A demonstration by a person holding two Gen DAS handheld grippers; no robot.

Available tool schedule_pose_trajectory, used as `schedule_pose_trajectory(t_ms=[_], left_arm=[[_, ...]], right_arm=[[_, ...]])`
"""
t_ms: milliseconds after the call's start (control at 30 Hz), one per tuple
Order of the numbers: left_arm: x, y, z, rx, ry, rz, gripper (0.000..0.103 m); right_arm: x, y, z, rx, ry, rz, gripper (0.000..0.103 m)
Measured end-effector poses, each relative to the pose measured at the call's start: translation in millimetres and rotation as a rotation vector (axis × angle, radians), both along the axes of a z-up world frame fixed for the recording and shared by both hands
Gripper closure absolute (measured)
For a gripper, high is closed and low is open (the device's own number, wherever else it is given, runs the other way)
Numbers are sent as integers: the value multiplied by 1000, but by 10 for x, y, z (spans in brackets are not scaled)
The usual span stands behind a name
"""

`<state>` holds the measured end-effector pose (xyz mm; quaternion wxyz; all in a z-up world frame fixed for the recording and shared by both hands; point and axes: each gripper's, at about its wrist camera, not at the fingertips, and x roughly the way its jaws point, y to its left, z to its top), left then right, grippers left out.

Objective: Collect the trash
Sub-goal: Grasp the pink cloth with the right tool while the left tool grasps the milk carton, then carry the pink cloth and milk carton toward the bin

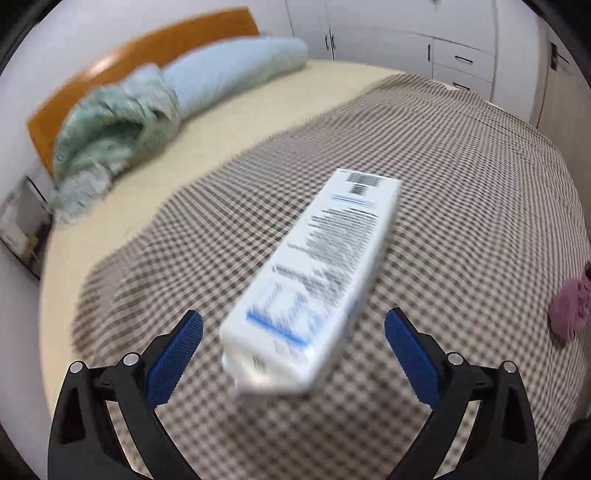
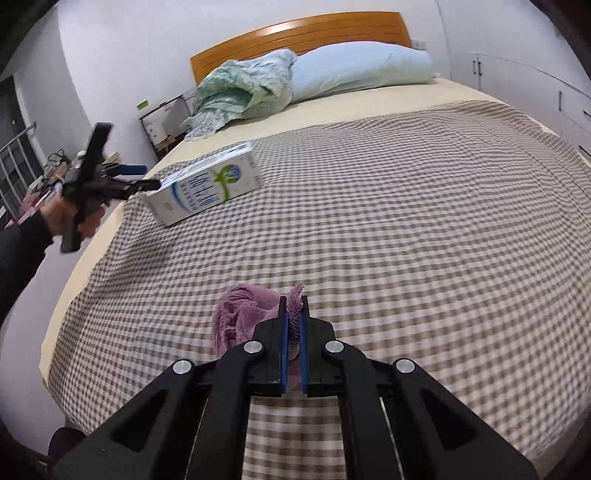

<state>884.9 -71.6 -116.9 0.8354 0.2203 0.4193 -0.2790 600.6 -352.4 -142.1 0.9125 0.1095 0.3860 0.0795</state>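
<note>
A long white carton (image 1: pixel 314 280) with blue print lies on the checked bed cover; it also shows in the right wrist view (image 2: pixel 207 184). My left gripper (image 1: pixel 293 328) is open, its blue pads either side of the carton's near end, not touching it. It shows in the right wrist view (image 2: pixel 142 177) at the carton's left end. My right gripper (image 2: pixel 293 306) is shut on a purple knitted cloth (image 2: pixel 243 314), which bunches to the left of the jaws. The cloth shows in the left wrist view (image 1: pixel 570 306) at the right edge.
The bed has a checked cover (image 2: pixel 406 206) over a cream sheet. A blue pillow (image 2: pixel 362 68) and a green crumpled blanket (image 2: pixel 236 92) lie by the wooden headboard (image 2: pixel 299 31). A nightstand (image 2: pixel 162 118) stands left of the bed. White cabinets (image 1: pixel 443 40) line the far wall.
</note>
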Motion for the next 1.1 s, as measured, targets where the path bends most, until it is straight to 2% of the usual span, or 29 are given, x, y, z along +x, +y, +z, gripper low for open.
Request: schedule_pose_trajectory(t_ms=[67,133,200,233,300,333,400,433,467,500,600,700,800,867,967,1100], left_arm=[[248,-36,-154,28,95,8,8],[309,-27,-280,5,186,37,11],[206,-15,-353,-26,225,41,14],[88,-17,-375,-61,281,23,18],[-136,-32,-343,-121,325,-11,19],[-216,-39,-331,-136,314,-24,17],[-312,-61,-306,-125,235,-8,17],[-300,-58,-313,-128,211,46,21],[-298,-53,-314,-156,221,71,32],[-306,-57,-306,-181,223,101,33],[-496,-114,-219,-213,161,181,34],[-982,-120,-23,-263,97,325,35],[-1486,-95,213,-321,92,421,36],[-1847,-154,306,-315,81,429,36],[-2487,-242,483,-350,67,416,36],[-3223,-341,671,-397,9,402,36]], right_arm=[[-39,-160,-8,4,1,-14,98],[-81,-273,-24,10,4,-24,98],[-106,-327,-56,22,8,-25,98],[-112,-328,-73,24,7,-24,98],[-166,-348,-103,32,8,-18,98],[-214,-370,-109,33,6,-20,98],[-238,-364,-125,45,6,-34,98],[-229,-368,-116,53,7,-40,98],[-258,-379,-104,62,7,-48,98],[-293,-390,-83,66,11,-55,98],[-404,-419,54,59,2,-63,98],[-634,-547,240,22,-8,-87,98],[-951,-787,409,-3,-16,-131,98],[-1291,-1003,492,-25,-12,-173,98],[-1841,-1303,466,-58,17,-239,98],[-2620,-1721,140,-68,129,-342,98]])
